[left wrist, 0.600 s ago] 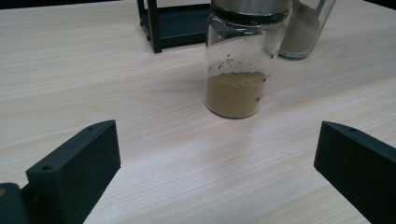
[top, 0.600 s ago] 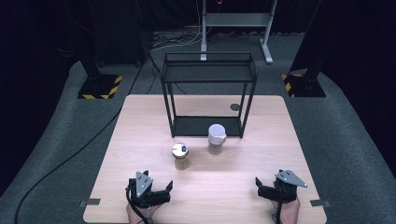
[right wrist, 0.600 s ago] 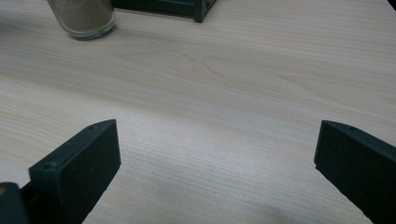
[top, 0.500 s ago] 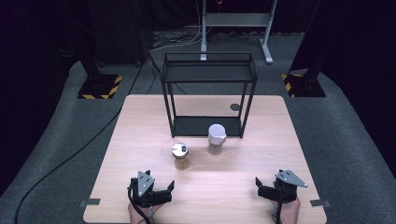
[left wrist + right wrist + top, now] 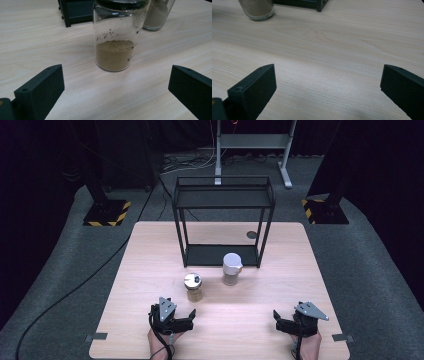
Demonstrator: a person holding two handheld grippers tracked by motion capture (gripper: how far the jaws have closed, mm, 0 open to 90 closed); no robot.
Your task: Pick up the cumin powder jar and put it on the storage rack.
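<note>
While both grippers sat low at the near table edge, the high view put the left gripper (image 5: 184,319) just short of the jar with the metal lid (image 5: 193,287), and the right gripper (image 5: 283,322) well apart from everything on bare table (image 5: 150,250). The white-lidded jar (image 5: 231,268) stood just beyond and to the right, in front of the black rack (image 5: 223,220). Left gripper view: jaws wide, empty, the near jar (image 5: 115,42) centred between them but further ahead, upright, roughly a third full of brown powder; the second jar (image 5: 158,13) close behind it. Risk there: glass is slick and tall, so an off-centre or high pinch would likely tip it into its neighbour, or one jaw would shove it before the other landed. Right gripper view: jaws wide, empty, the second jar's base (image 5: 258,8) far off at upper left. Reaching across from there could clip the rack foot (image 5: 318,4).
</note>
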